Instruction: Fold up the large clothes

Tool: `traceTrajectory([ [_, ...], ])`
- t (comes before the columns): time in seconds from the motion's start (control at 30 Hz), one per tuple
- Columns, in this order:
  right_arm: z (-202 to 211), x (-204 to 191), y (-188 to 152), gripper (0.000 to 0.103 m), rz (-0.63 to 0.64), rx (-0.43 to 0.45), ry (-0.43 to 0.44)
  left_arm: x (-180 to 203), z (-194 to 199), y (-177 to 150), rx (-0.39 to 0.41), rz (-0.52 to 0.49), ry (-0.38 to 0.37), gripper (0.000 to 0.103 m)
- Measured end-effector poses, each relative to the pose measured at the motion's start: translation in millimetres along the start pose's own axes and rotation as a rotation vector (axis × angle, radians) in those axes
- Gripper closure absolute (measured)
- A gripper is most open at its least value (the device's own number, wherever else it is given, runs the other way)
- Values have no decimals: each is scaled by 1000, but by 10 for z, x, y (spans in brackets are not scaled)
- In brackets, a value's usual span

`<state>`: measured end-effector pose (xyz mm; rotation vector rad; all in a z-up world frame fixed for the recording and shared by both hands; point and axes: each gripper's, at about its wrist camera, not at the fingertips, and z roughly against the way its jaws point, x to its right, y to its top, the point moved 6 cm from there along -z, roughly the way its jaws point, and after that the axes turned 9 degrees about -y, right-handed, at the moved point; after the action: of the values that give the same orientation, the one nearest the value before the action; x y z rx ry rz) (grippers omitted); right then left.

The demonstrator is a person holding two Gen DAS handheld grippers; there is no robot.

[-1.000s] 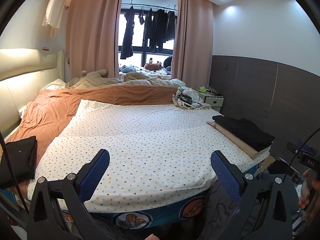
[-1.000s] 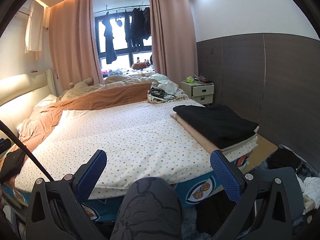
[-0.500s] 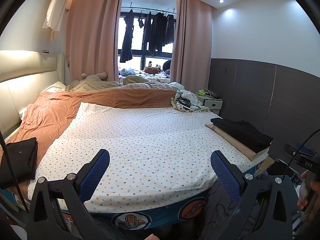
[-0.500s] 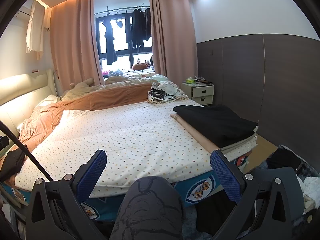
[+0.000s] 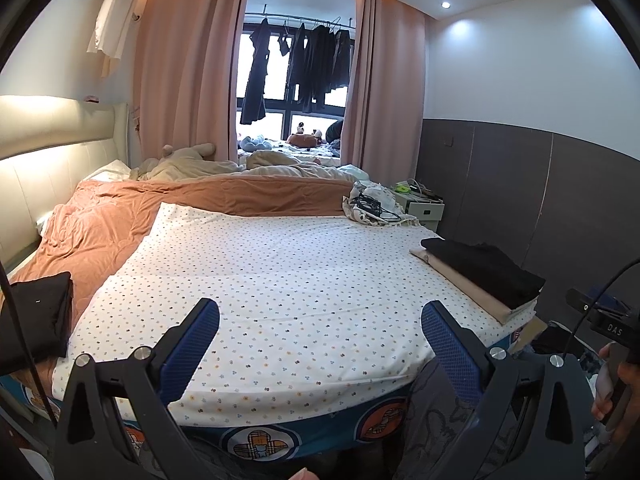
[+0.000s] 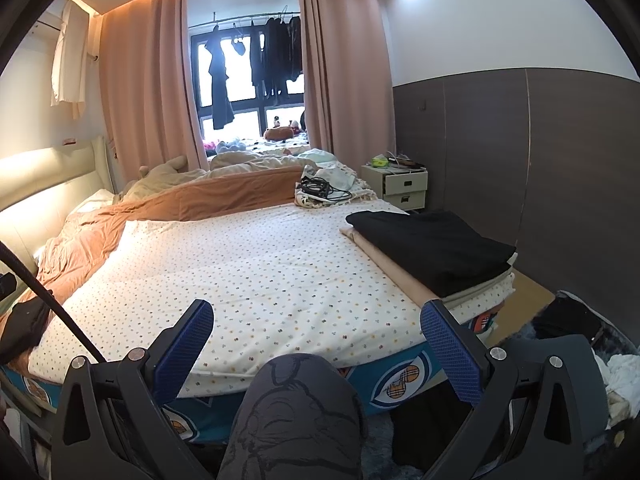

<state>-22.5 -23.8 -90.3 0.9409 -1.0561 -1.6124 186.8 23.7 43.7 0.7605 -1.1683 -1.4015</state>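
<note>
Both the left gripper [image 5: 320,328] and right gripper [image 6: 318,326] hang wide open and empty at the bed's foot — the dotted sheet [image 5: 288,280] bare for folding, the stack of folded clothes [image 6: 432,246] parked at its right edge.

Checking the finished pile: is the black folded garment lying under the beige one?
No, the black folded garment lies on top of the beige one.

Folded clothes [image 6: 428,246] on bed's [image 6: 260,276] right edge
</note>
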Motion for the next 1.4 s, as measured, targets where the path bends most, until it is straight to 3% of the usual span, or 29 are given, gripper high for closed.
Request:
traceTrajectory([
  [1.4, -123, -80, -38, 0, 14, -29, 2, -129, -18, -125, -3, 2, 56, 0],
])
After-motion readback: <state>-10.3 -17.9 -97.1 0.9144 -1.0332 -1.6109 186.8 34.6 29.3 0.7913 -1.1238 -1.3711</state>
